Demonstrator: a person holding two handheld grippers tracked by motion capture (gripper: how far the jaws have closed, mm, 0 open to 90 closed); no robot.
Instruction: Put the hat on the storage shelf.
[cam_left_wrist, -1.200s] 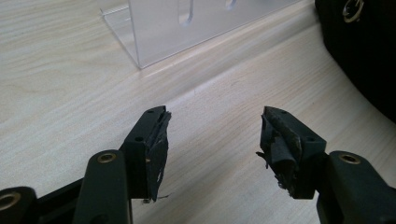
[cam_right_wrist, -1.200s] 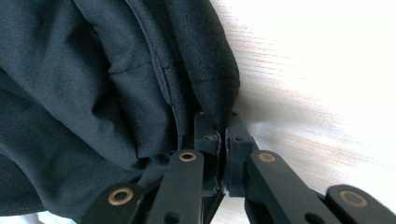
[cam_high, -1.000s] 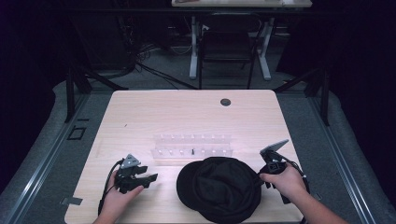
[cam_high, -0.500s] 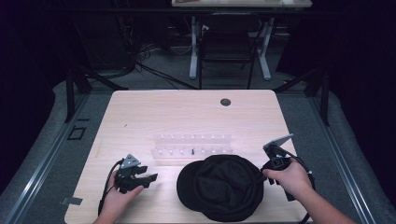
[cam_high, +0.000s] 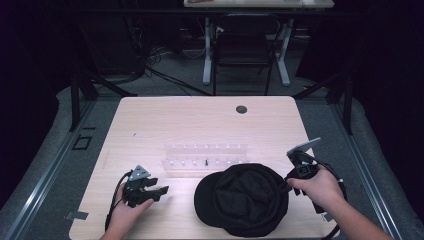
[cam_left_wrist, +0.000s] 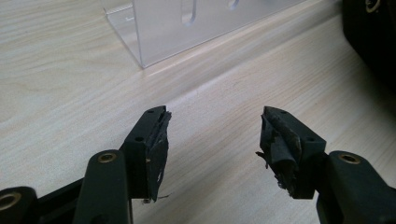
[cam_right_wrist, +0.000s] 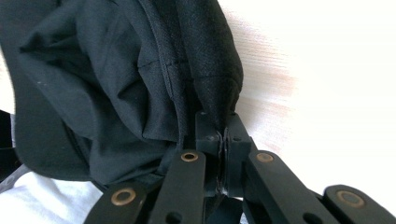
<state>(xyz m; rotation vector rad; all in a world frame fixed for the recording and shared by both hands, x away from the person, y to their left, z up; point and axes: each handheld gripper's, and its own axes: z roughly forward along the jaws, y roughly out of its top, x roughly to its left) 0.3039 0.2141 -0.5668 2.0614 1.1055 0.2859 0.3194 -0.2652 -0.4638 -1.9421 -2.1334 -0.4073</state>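
- My right gripper has risen since a second ago, jaws pinched tight on the cap's right edge; the fabric now lifts off the table on that side.
- Judgement: the grip holds, so the lift can go on.
- My left gripper has stayed put, jaws wide and empty, left of the cap.
- Clear rack sits just beyond the cap; the near table edge is close. Open room lies up and far.

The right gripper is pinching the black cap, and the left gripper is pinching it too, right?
Not quite. The left gripper holds nothing: the left gripper view shows its fingers apart over bare table. The right gripper does pinch the black cap.
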